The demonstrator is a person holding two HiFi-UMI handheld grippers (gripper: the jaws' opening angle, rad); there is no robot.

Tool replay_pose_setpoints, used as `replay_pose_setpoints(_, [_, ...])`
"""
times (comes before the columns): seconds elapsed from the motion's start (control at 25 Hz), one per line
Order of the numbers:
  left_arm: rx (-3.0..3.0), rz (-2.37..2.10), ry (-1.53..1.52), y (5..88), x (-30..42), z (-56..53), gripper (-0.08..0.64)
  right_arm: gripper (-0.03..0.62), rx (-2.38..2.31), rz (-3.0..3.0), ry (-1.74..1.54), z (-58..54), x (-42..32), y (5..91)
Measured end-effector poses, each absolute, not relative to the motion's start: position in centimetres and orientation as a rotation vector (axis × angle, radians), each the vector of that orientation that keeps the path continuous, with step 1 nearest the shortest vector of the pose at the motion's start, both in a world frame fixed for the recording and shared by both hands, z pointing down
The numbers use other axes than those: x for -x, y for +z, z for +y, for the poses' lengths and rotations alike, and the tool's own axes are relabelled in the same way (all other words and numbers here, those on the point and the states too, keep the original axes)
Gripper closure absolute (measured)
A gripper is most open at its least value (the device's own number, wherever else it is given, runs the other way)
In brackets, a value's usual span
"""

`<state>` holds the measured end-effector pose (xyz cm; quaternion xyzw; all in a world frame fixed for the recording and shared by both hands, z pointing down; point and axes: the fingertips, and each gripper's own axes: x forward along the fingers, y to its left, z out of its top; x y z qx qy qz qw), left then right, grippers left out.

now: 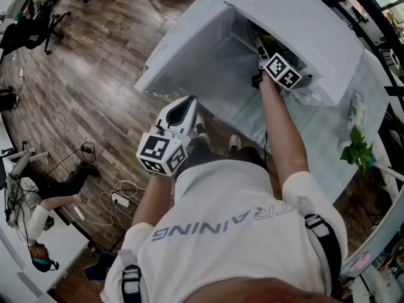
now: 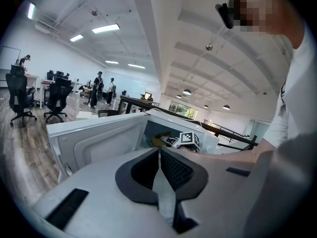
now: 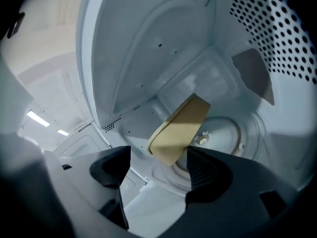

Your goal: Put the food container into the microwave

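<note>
Right gripper view: best to draw straight back out, keeping clear of the lid so as not to nudge it. Right gripper (image 3: 158, 155) spread wide, clamped on nothing; yellow-lidded food container (image 3: 179, 128) just ahead between the jaws, over the turntable (image 3: 225, 133) inside the microwave (image 3: 143, 48). Left gripper (image 2: 159, 155) closed, empty, outside by the door (image 2: 99, 138).

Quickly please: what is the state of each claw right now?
Left claw: closed, empty.
Right claw: open; the food container lies at its tips inside the microwave, not gripped.
</note>
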<state>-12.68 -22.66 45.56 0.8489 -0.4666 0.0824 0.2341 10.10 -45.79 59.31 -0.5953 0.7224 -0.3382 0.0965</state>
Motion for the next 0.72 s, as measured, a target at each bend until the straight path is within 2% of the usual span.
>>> replay_pose_setpoints(0.72, [-2.314,-1.260,0.216,46.0,12.4,-22.3,0.517,0.224,2.128,2.385,-0.923,-45.3,-11.2,62.6])
